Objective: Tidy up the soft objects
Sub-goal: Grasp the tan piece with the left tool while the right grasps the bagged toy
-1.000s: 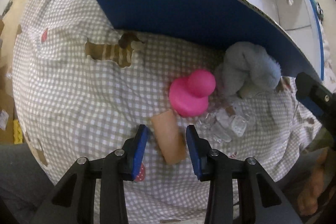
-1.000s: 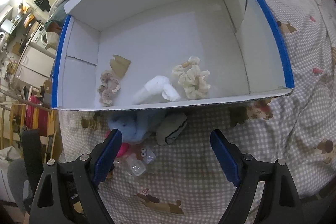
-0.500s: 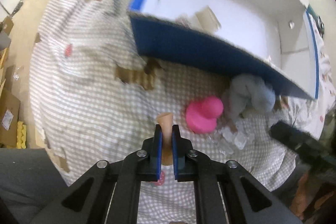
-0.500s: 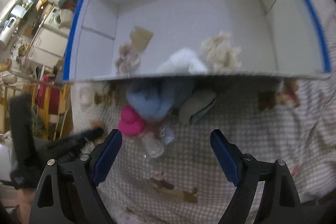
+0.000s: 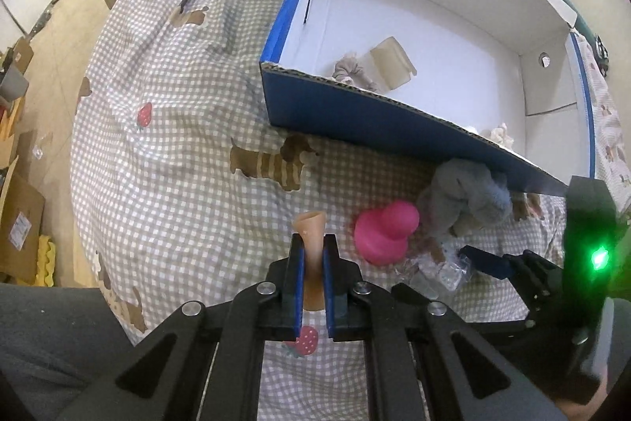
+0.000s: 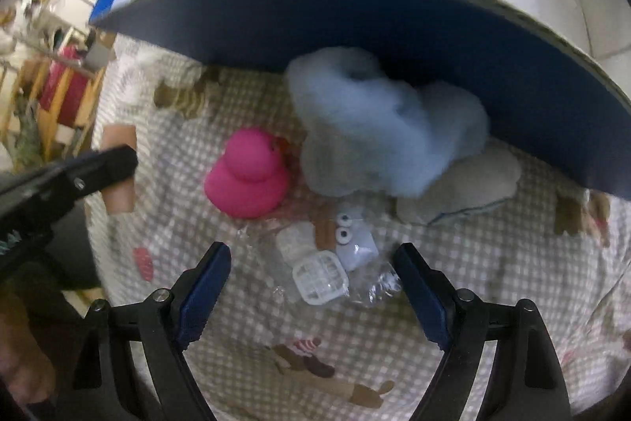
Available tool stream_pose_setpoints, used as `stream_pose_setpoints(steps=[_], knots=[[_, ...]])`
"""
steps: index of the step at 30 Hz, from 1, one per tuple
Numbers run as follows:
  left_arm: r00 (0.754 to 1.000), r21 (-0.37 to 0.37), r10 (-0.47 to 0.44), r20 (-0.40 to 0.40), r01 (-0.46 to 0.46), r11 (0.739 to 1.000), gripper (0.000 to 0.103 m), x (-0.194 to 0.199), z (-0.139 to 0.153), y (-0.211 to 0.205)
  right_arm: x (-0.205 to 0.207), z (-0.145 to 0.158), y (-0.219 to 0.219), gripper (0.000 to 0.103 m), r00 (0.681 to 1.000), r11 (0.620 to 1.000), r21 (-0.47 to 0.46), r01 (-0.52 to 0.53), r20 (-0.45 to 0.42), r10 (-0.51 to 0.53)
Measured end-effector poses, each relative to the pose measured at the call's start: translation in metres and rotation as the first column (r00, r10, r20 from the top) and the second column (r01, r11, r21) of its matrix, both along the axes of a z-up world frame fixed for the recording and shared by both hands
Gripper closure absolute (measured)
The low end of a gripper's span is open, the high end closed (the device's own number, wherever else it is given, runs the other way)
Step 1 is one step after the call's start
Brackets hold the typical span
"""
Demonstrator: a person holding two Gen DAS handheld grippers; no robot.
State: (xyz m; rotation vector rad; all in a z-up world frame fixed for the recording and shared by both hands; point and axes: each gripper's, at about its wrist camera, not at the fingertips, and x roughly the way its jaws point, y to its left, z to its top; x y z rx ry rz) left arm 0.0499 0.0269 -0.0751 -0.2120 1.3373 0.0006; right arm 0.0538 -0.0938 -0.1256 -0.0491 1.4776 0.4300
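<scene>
In the left wrist view, we are clamping the left gripper on a tan sponge above the checked sheet, beside the pink duck. In the right wrist view, we are holding the right gripper wide apart over a clear packet, near the blue plush lying against the box.

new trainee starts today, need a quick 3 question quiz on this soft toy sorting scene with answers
1. True or false: the left gripper is shut on the tan soft piece.
2. Which lies on the bedsheet right beside the pink duck? A) a green ball B) the fluffy blue plush C) a red cup
3. Fill in: the right gripper hangs with jaws ___ above the clear bag of small toys.

Key: 1 true; 2 B; 3 open
</scene>
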Motion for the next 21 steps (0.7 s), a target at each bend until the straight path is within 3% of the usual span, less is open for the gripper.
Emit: stream_pose_setpoints(steps=[3, 5, 7, 11, 21], knots=[[1.000, -0.002, 0.005, -0.002, -0.005, 1.000, 0.095, -0.004, -0.002, 0.003, 0.000, -0.002, 0.008, 0.023, 1.000, 1.000, -0.028, -0.013, 0.017, 0.014], [1.000, 0.004, 0.008, 0.000, -0.008, 1.000, 0.095, -0.003, -0.001, 0.004, -0.001, -0.001, 0.008, 0.044, 0.999, 0.999, -0.031, -0.015, 0.029, 0.016], [1.000, 0.005, 0.009, 0.000, -0.009, 1.000, 0.095, -0.004, -0.001, 0.005, -0.002, 0.001, 0.010, 0.059, 0.999, 0.999, -0.027, -0.023, 0.042, 0.024], [1.000, 0.007, 0.010, 0.000, -0.010, 1.000, 0.095, -0.004, -0.001, 0.005, -0.012, 0.012, 0.000, 0.076, 0.998, 0.999, 0.009, -0.033, 0.051, 0.033], [1.000, 0.042, 0.016, 0.018, -0.017, 0.999, 0.095, -0.007, -0.001, 0.005, -0.036, 0.041, -0.042, 0.080, 0.996, 0.995, 0.099, -0.031, 0.085, 0.022]])
